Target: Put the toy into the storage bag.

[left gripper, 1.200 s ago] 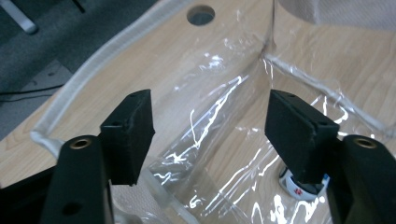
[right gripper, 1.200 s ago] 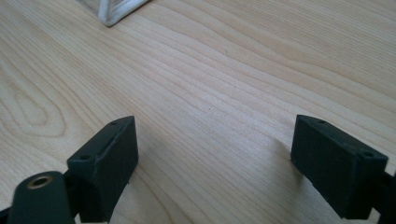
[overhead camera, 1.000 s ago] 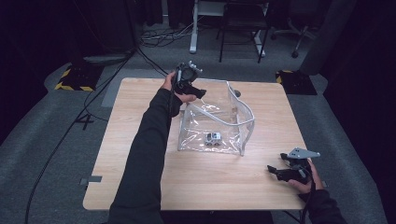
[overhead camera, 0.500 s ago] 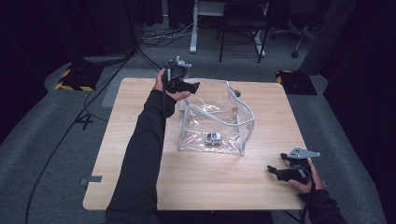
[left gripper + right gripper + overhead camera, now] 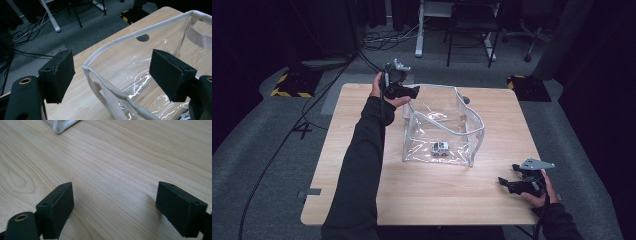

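Figure. High view: a clear plastic bag (image 5: 443, 127) with white piping stood open near the middle of the wooden table (image 5: 362, 200), a small toy car (image 5: 440, 148) lying on its floor toward the near wall. The left gripper (image 5: 404, 90) hovered just beside the bag's far left corner, apart from it. Left gripper view: the jaws had just been opening and stood moderately wide; the white rim (image 5: 117, 42) of the bag ran through the gap between them, but neither pad pressed on it, so nothing was held. A webbing strap (image 5: 110, 100) hung inside the corner below. The right gripper (image 5: 512, 182) rested low over the table's near right corner, well apart from the bag; the right gripper view showed its jaws spread wide over bare wood, gripping nothing.

Judged step: letting go of the bag's rim and clearing away. To do this well, the left jaws should be kept apart until both pads are clear of the piping, and drawn off along the rim's line rather than across it, lest the light bag be dragged or tipped and the car slide.
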Tool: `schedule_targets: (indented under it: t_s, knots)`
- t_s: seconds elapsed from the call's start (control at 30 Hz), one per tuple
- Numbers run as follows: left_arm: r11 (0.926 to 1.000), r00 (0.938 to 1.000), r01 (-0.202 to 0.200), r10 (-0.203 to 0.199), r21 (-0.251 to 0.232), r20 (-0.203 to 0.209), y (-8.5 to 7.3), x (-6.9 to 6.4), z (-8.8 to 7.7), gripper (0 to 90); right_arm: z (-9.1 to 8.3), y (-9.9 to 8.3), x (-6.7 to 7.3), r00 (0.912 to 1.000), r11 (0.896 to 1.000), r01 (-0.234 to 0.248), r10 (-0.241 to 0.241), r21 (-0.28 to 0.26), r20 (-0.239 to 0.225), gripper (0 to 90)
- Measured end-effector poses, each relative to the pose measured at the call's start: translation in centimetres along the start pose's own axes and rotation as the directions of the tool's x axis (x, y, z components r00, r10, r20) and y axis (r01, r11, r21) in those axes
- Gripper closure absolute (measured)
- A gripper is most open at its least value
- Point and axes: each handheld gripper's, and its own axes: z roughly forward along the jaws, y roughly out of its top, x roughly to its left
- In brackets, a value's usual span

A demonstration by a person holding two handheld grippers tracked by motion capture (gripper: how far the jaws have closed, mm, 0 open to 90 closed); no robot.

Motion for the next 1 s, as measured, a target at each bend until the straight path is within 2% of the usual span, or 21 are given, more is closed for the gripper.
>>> schedule_targets:
  t_s: [0.17,0.37,0.67,0.8,0.9,0.93,1.0]
  knots:
    - [1.0,0.9995,-0.004,0.004,0.001,-0.032,-0.3,0.5,-0.3,20.7,0.0,0.0,0.0,1.0,1.0,0.0,0.0,0.0,0.0,15.0]
    - [0.9994,0.9984,-0.022,0.024,0.026,-0.051,-0.9,1.0,-0.7,20.7,0.0,0.0,0.0,1.0,1.0,0.0,0.0,0.0,0.0,15.0]
    - [0.9966,0.997,-0.042,0.046,0.071,-0.062,-1.7,1.4,-1.4,20.3,0.0,0.0,0.0,1.0,1.0,0.001,-0.001,0.0,0.0,14.9]
    - [0.9966,0.9957,-0.051,0.056,0.064,-0.074,-2.3,1.3,-1.6,19.9,0.0,0.0,0.0,1.0,1.0,0.0,0.0,0.0,0.001,14.9]
    - [0.9943,0.9941,-0.072,0.078,0.079,-0.075,-2.7,1.3,-1.7,19.3,0.0,0.0,0.0,1.0,1.0,0.001,-0.001,0.0,0.0,15.0]
    - [0.9957,0.9955,-0.058,0.063,0.072,-0.072,-3.0,1.2,-1.6,19.4,0.0,0.0,0.0,1.0,1.0,0.002,-0.002,0.0,0.0,15.0]
    - [0.9902,0.9921,-0.092,0.1,0.105,-0.076,-3.3,1.3,-1.6,19.4,0.0,0.0,0.0,1.0,1.0,0.0,0.0,0.0,0.0,15.0]
